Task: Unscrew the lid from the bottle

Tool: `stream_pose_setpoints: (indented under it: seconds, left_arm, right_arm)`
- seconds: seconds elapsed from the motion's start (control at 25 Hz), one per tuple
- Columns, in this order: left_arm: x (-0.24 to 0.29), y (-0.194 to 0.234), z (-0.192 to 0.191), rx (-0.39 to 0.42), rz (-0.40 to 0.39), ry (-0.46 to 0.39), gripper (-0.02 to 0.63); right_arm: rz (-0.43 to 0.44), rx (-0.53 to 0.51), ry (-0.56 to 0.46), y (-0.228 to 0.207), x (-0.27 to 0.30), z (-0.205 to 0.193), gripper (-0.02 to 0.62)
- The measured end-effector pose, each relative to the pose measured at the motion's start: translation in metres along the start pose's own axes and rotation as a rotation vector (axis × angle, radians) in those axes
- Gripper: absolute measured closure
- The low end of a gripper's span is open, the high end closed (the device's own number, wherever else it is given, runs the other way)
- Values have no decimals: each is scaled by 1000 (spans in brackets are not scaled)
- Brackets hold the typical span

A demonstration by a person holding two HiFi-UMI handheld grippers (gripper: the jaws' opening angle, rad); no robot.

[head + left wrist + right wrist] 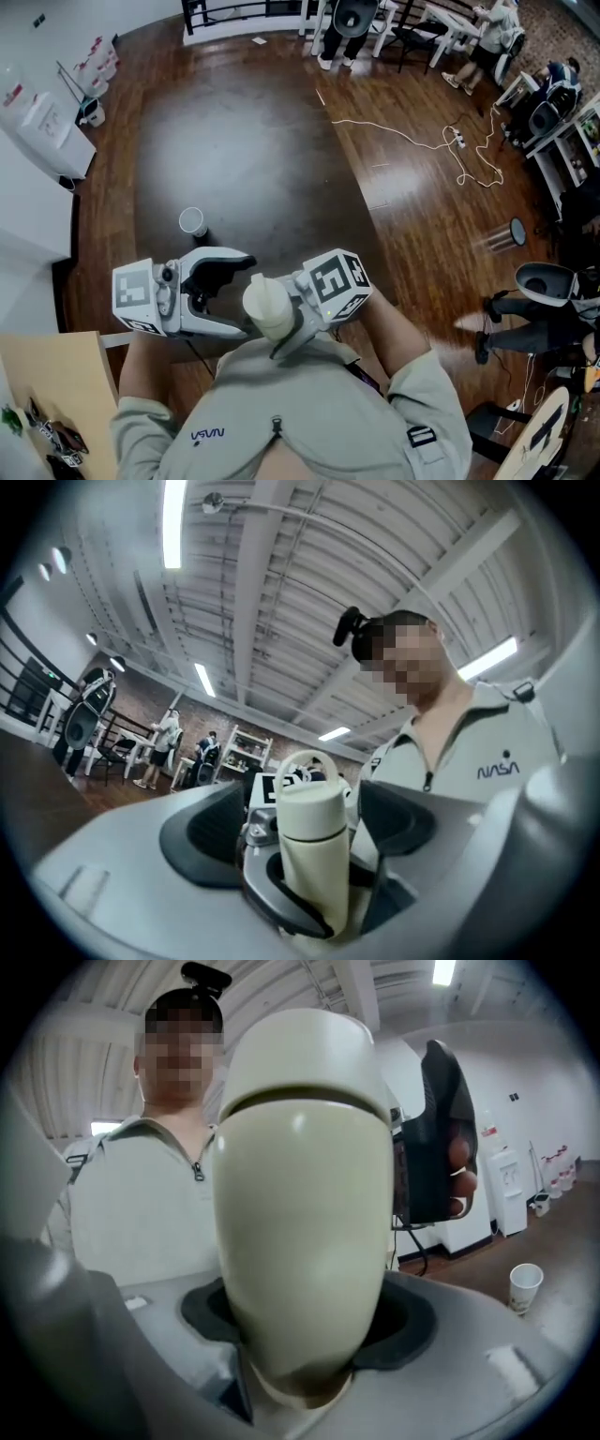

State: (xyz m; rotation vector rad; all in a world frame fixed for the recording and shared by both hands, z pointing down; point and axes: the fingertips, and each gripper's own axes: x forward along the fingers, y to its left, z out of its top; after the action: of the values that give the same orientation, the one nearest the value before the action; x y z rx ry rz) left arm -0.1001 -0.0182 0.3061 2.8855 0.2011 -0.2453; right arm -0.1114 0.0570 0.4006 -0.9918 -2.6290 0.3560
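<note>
In the head view, only the top of the bottle (266,302) is being shown; its body is being covered by the right claw (279,330) and the person's chest (281,394). In the right gripper view, its base is being hidden between the pads (405,1322).

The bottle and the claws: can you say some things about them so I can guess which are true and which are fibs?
1. The right claw is clamped on the cream bottle. True.
2. The lid is already off the bottle. False: it sits on top of the bottle.
3. The left claw is squeezing the lid. False: its jaws stand wide apart and do not press on it.
4. A paper cup stands upright on the dark surface. True.
5. The bottle is bright red. False: it is cream.
</note>
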Motion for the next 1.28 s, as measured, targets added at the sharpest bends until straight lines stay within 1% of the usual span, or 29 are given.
stream_pose_setpoints:
  seconds: [0.08, 0.16, 0.28, 0.36, 0.52, 0.64, 0.72, 0.76, 0.84, 0.96, 1.12, 1.2, 1.28]
  left_arm:
    - [6, -2, -3, 15, -30, 29, 206]
    - [10, 0, -5, 32, -42, 50, 206]
    - [17, 2, -12, 22, -62, 76, 206]
    - [20, 2, -13, 14, -75, 76, 212]
    - [19, 2, -17, 5, -92, 82, 304]
    - [17, 7, -18, 12, -65, 92, 305]
    - [16, 13, -19, 26, -16, 96, 307]
    - [15, 18, -19, 38, 17, 98, 307]
    - [12, 28, -20, 78, 107, 107, 308]
    - [10, 43, -21, 162, 297, 116, 308]
    - [9, 54, -19, 240, 563, 78, 310]
    - [6, 60, -20, 256, 682, 61, 311]
    - [5, 64, -21, 246, 773, 51, 312]
  right_arm:
    - [32, 12, -7, 3, 1, 0, 295]
    - [40, 17, 7, 3, 4, -3, 295]
    - [38, 20, 29, 0, 8, -7, 295]
    - [32, 26, 30, -1, 8, -9, 295]
    - [-7, 34, 36, -8, 2, -12, 295]
    - [-79, 28, 48, -19, -1, -15, 295]
    - [-167, 19, 63, -32, -5, -18, 295]
    - [-227, 12, 75, -41, -7, -20, 295]
    - [-373, -1, 104, -62, -15, -23, 295]
    - [-629, -2, 143, -92, -32, -28, 295]
    - [-955, -27, 172, -118, -61, -27, 295]
    - [-1079, -36, 172, -128, -74, -27, 295]
    - [-1167, -41, 151, -134, -81, -26, 295]
